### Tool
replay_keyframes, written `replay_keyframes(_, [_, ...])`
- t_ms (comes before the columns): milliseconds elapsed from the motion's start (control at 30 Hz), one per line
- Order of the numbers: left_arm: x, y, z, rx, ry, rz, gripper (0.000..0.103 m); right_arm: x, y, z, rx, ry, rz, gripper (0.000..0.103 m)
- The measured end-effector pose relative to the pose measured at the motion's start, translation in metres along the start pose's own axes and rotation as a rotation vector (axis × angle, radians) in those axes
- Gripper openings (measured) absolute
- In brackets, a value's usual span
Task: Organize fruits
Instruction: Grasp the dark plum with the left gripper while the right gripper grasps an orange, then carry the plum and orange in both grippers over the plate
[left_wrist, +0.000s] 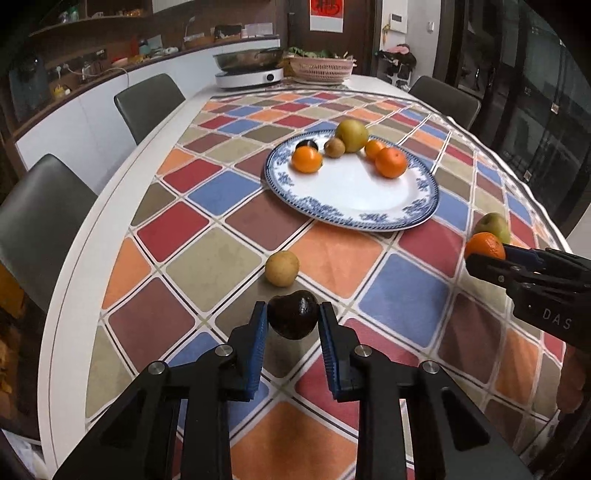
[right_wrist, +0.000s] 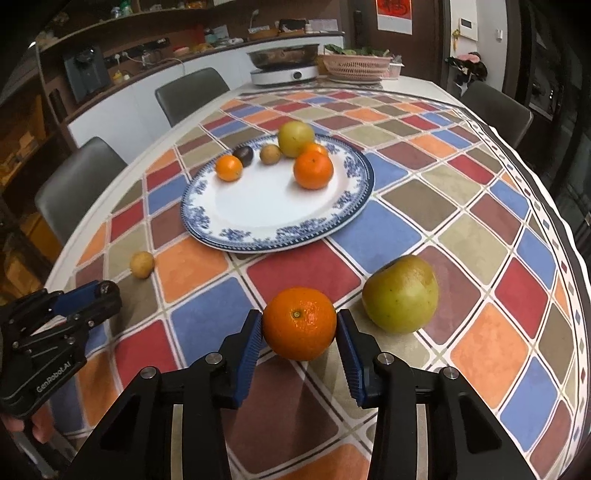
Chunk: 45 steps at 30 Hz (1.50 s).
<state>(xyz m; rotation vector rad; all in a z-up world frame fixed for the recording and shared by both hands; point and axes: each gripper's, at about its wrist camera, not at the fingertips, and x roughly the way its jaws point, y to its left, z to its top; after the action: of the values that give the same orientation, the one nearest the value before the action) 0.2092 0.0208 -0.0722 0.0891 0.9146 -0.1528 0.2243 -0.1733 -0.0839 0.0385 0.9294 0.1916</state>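
Evidently both grippers are gripping fruit bound for the plate (left_wrist: 424, 216) lying ahead of them: the left gripper (left_wrist: 293, 320) is pinching a dark fruit (left_wrist: 293, 318), while the right gripper (right_wrist: 300, 325) is clamping an orange (right_wrist: 300, 323), a green apple (right_wrist: 400, 299) sitting just beside its right finger.

Fruit count, both wrist views combined.

Oranges: four in total. Three are counted on the plate (right_wrist: 207, 221): one (right_wrist: 228, 168) toward its left rim, one (right_wrist: 313, 170) at centre-right, one (right_wrist: 315, 148) partly hidden behind it. The fourth (right_wrist: 300, 324) is off the plate.

Green apples: two. One (right_wrist: 296, 139) at the plate's far rim, one (right_wrist: 400, 300) on the tablecloth (right_wrist: 480, 240).

Dark fruits: two. One (right_wrist: 242, 155) on the plate, one (left_wrist: 293, 314) off it.

Small brownish fruits: two. One (right_wrist: 270, 154) on the plate, one (right_wrist: 142, 264) near the tablecloth's left edge.

Plates: one. Grippers: two. Chairs seen: four.
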Motion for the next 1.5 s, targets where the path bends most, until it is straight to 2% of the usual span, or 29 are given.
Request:
replay_keyframes(367, [-0.043, -0.017, 0.014, 0.024, -0.096, -0.031, 0.028, -0.039, -0.001, 0.01, -0.005, -0.084, 0.079, 0.041])
replay_keyframes(633, [-0.073, -0.03, 0.038, 0.081, -0.2, -0.044, 0.028, -0.066, -0.002, 0.03, -0.015, -0.136, 0.157, 0.041])
replay_keyframes(800, [-0.081, -0.031, 0.061, 0.084, -0.235, -0.065, 0.028, -0.079, 0.0, 0.049, -0.049, -0.178, 0.179, 0.041])
replay_keyframes(1000, [-0.073, -0.029, 0.085, 0.075, -0.234, -0.092, 0.028, -0.084, 0.004, 0.074, -0.095, -0.21, 0.184, 0.041])
replay_keyframes(1333, [-0.046, -0.022, 0.118, 0.071, -0.214, -0.101, 0.028, -0.062, 0.005, 0.117, -0.14, -0.188, 0.189, 0.041])
replay_keyframes(1500, [-0.024, -0.016, 0.133, 0.068, -0.185, -0.114, 0.028, -0.04, 0.006, 0.134, -0.145, -0.146, 0.207, 0.041])
